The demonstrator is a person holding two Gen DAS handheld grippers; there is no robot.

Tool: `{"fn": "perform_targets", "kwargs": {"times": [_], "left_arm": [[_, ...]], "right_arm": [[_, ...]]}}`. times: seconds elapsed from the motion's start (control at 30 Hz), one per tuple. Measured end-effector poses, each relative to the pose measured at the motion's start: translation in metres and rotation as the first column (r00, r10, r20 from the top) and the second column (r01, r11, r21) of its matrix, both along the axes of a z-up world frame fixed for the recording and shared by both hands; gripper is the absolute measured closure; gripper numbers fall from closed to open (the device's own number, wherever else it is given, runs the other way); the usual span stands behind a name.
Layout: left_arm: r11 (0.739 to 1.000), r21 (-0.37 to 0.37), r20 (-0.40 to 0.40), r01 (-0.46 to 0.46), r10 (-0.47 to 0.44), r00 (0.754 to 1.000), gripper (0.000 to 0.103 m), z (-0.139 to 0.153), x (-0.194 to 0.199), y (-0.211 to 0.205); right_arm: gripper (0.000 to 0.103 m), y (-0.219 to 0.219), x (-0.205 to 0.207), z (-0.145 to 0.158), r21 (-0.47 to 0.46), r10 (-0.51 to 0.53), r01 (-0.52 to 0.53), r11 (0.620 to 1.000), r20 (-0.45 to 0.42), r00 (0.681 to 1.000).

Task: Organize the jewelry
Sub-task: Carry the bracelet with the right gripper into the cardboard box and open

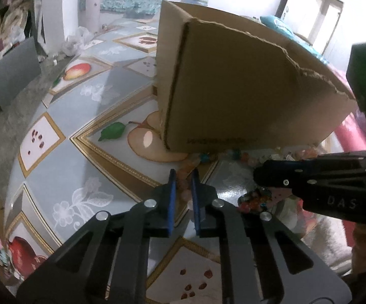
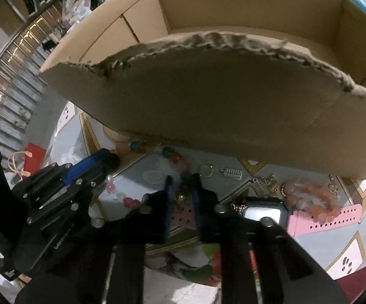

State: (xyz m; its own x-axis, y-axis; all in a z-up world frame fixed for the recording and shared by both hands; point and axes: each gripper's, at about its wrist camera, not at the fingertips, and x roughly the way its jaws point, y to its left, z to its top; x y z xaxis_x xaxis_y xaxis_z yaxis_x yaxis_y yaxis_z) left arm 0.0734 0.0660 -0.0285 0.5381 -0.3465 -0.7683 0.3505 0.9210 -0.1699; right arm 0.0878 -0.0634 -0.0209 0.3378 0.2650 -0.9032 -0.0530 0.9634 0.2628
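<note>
A brown cardboard box with a torn front rim stands on the table; it also shows in the right wrist view, open and looking empty. Jewelry lies in front of it: a pink-and-orange bead bracelet, a pink-strapped watch, a ring and charms. My left gripper is nearly shut around a pale pink bead strand. My right gripper is closed on a dark multicoloured bead cluster, which also shows in the left wrist view.
The table wears a blue-grey cloth with fruit prints. A red bag sits lower left beyond the table edge. A grey board leans at the far left on the floor.
</note>
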Motion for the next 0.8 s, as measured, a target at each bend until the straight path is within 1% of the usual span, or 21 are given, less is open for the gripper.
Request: {"fn": "perform_targets", "kwargs": {"times": [0.07, 0.2, 0.3, 0.47, 0.57, 0.67, 0.7, 0.8], "left_arm": [[1.0, 0.002, 0.001, -0.006, 0.006, 1.0, 0.095, 0.001, -0.001, 0.0], [1.0, -0.02, 0.022, -0.014, 0.015, 1.0, 0.095, 0.011, -0.008, 0.004], [0.998, -0.052, 0.048, -0.019, 0.021, 0.999, 0.095, 0.026, -0.015, 0.009], [0.996, -0.082, 0.101, -0.023, 0.031, 0.994, 0.095, 0.058, -0.031, 0.014], [0.995, -0.1, 0.144, -0.006, 0.021, 0.989, 0.095, 0.083, -0.042, 0.011], [0.993, -0.114, 0.195, 0.026, -0.003, 0.981, 0.095, 0.111, -0.053, 0.004], [0.992, -0.115, 0.221, 0.044, -0.018, 0.975, 0.095, 0.124, -0.055, 0.0], [0.991, -0.108, 0.273, 0.083, -0.051, 0.961, 0.095, 0.151, -0.054, -0.012]], "right_arm": [[0.093, 0.0, -0.002, 0.0, 0.008, 0.001, -0.001, 1.0, 0.011, 1.0], [0.093, -0.005, -0.009, 0.008, 0.049, 0.008, -0.009, 0.999, 0.04, 0.999], [0.093, -0.007, -0.015, 0.016, 0.07, 0.018, -0.023, 0.997, 0.071, 0.997], [0.093, -0.012, -0.027, 0.035, 0.109, 0.031, -0.046, 0.993, 0.133, 0.991], [0.093, -0.015, -0.038, 0.054, 0.128, 0.037, -0.062, 0.99, 0.188, 0.981], [0.093, -0.024, -0.047, 0.079, 0.164, 0.029, -0.073, 0.984, 0.256, 0.966], [0.093, -0.028, -0.05, 0.09, 0.163, 0.031, -0.081, 0.983, 0.287, 0.958], [0.093, -0.04, -0.048, 0.121, 0.149, 0.035, -0.097, 0.984, 0.371, 0.928]]}}
